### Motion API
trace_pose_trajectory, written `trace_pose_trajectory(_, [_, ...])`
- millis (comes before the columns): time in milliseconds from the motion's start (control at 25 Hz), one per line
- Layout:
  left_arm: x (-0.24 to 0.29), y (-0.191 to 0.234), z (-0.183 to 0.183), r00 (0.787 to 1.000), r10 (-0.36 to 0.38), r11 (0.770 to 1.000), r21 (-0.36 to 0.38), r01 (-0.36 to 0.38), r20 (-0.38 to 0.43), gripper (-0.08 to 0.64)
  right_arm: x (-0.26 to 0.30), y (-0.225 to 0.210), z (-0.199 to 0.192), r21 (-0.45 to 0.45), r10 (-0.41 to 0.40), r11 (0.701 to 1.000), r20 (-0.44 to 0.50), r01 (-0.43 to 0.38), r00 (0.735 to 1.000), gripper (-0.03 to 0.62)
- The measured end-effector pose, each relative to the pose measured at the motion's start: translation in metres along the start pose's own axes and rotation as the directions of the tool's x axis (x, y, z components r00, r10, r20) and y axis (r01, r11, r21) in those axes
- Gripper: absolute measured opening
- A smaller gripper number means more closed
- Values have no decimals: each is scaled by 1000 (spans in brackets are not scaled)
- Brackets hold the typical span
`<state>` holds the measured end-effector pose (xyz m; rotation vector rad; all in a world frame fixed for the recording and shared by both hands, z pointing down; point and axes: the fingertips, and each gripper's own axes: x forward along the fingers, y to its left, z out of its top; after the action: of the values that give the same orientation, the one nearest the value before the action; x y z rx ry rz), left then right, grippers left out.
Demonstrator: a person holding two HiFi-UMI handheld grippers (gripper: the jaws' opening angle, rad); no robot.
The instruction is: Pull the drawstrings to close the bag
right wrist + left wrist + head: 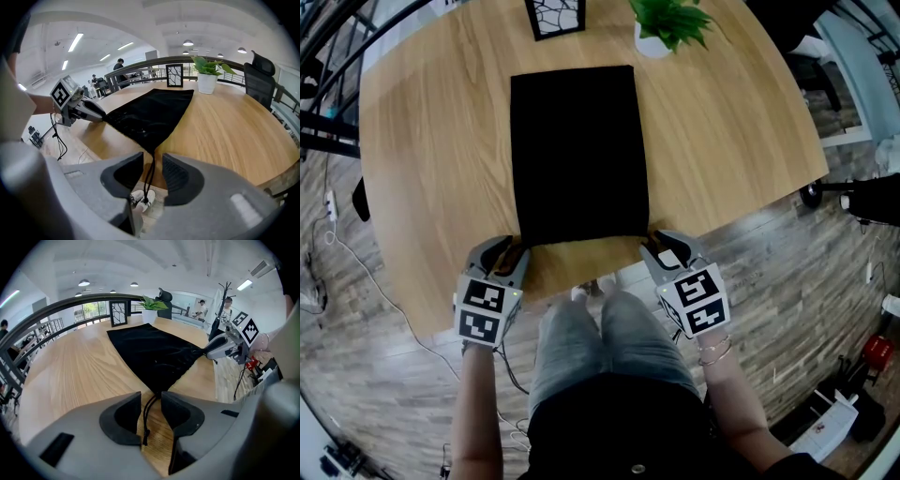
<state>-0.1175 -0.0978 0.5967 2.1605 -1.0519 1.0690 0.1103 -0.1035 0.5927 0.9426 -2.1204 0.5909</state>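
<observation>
Head view: black bag point(578, 155) flat and lengthwise on round wooden table point(431, 187), mouth edge toward the person, close to the near rim. Left gripper point(511, 251) at the bag's near-left corner, right gripper point(661, 246) at the near-right corner, both angled down. Potted plant point(670, 23) and framed picture point(555, 17) at the far side, clear of the bag. Left gripper view: jaws apart, left drawstring point(147, 420) running from the bag corner through the gap and lying on the wood, knotted end toward the camera; pads not pressing on it. Right gripper's tip visible at the opposite corner. Right gripper view: jaws apart as well, right drawstring point(149, 180) dropping from the bag corner through the gap, its end hanging past the table edge; no pinch on the cord.
</observation>
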Motion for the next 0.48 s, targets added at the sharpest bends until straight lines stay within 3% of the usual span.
trace_pose_trajectory(280, [0, -4, -2, 999, -9, 999, 41, 10, -35, 129, 2, 4, 2, -99, -35, 995, -24, 33, 999, 114])
trace_pose_trajectory(480, [0, -8, -3, 999, -8, 998, 57, 10, -41, 99, 2, 5, 1, -114, -35, 993, -38, 31, 999, 109])
